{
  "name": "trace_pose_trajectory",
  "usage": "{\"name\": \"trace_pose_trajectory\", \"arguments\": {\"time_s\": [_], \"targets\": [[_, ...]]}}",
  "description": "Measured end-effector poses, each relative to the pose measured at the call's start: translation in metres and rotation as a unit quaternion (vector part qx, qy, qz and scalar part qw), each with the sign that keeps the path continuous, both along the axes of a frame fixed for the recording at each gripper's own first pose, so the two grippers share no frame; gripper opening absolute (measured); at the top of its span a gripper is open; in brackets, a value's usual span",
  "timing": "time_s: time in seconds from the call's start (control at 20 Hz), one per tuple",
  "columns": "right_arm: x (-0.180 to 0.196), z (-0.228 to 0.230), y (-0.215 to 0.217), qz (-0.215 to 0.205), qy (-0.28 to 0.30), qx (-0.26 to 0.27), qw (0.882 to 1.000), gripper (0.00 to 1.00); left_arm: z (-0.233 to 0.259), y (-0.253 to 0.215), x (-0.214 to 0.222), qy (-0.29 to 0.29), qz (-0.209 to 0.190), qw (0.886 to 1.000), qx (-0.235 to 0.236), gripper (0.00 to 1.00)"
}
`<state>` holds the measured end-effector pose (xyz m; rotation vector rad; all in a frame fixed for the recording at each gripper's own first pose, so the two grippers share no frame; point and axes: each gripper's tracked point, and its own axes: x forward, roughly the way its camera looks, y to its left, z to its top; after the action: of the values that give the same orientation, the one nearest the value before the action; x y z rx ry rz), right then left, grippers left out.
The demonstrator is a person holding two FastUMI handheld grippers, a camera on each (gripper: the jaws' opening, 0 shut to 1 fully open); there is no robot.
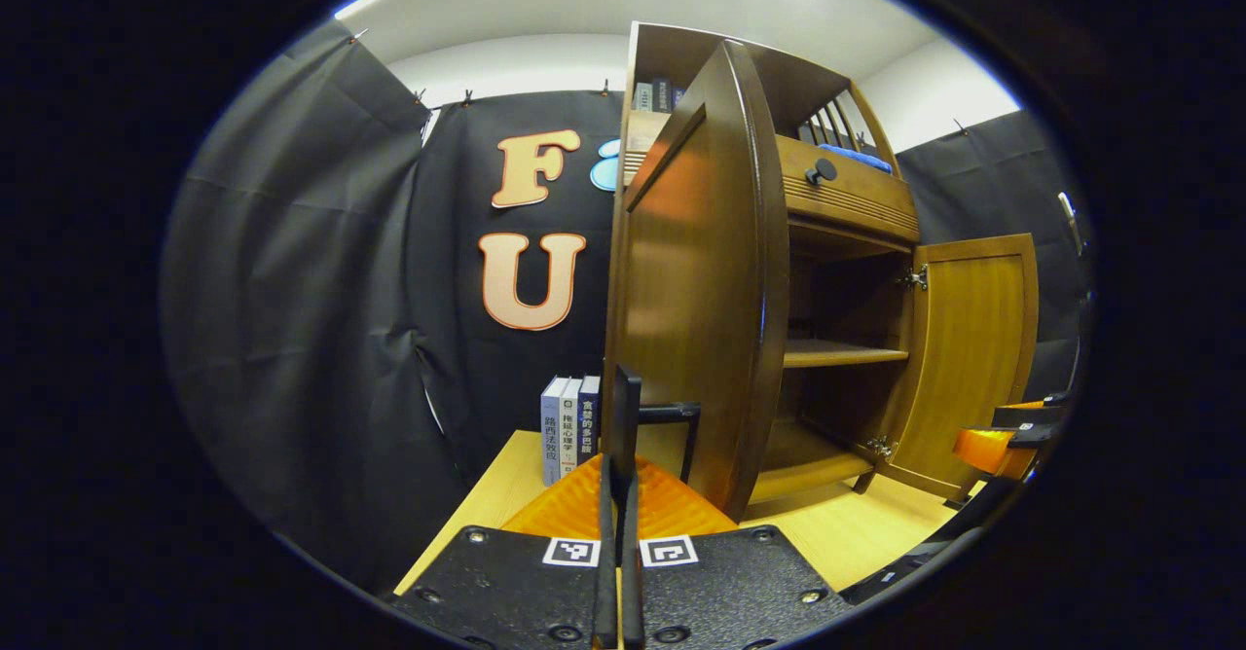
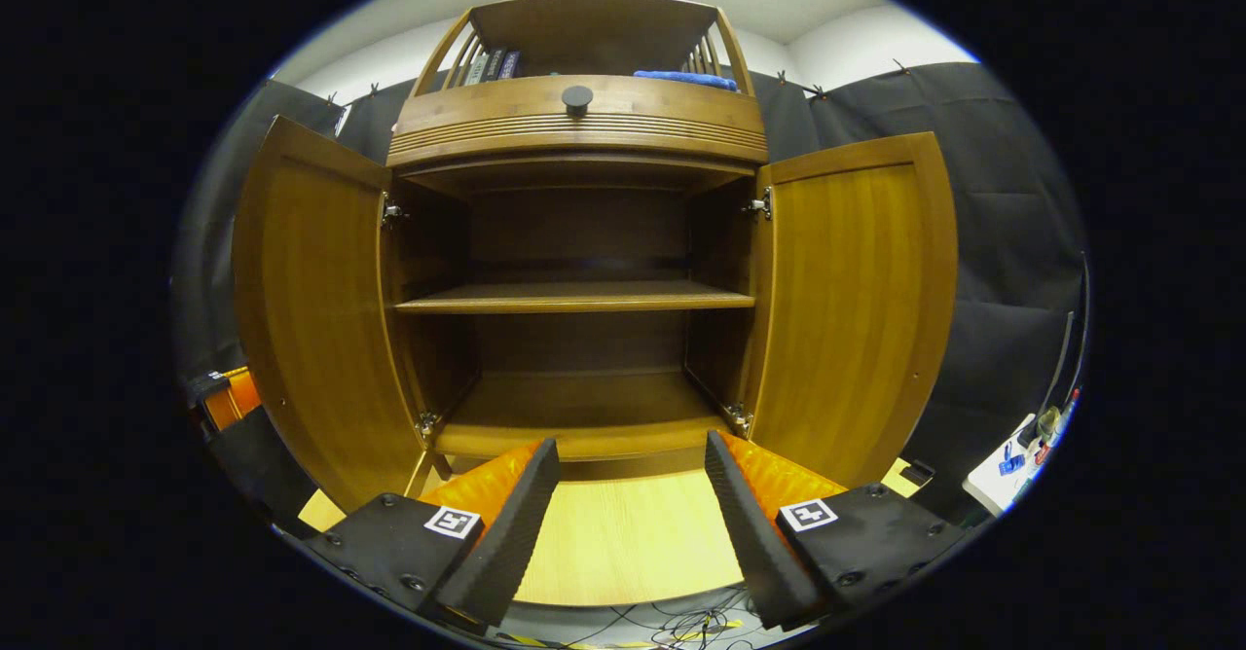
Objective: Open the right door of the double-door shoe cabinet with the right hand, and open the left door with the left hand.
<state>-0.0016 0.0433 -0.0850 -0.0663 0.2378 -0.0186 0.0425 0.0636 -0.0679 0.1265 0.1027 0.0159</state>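
wooden table [image 2: 623,543], shoe cabinet [image 2: 578,125], books [image 1: 569,428]

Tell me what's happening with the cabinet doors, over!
Left gripper shut on left door handle. Right gripper open, empty. Right door swung wide; left door open too. Nothing blocking.

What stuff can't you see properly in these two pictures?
- Left gripper view: the left door stands edge-on, hiding the left part of the cabinet inside.
- Left gripper view: whether the left gripper fingers are pinching anything; the handle is partly hidden behind them.
- Right gripper view: the books on top are too small to tell apart.
- Right gripper view: the things at the right edge are cut off.
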Motion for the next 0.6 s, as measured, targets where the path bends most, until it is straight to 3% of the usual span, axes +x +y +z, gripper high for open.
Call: {"name": "trace_pose_trajectory", "arguments": {"time_s": [0.6], "targets": [[0.001,0.005,0.045,0.035,-0.014,-0.008,0.999,0.91,0.004,0.014,-0.015,0.027,-0.008,1.0,-0.007,0.01]]}}
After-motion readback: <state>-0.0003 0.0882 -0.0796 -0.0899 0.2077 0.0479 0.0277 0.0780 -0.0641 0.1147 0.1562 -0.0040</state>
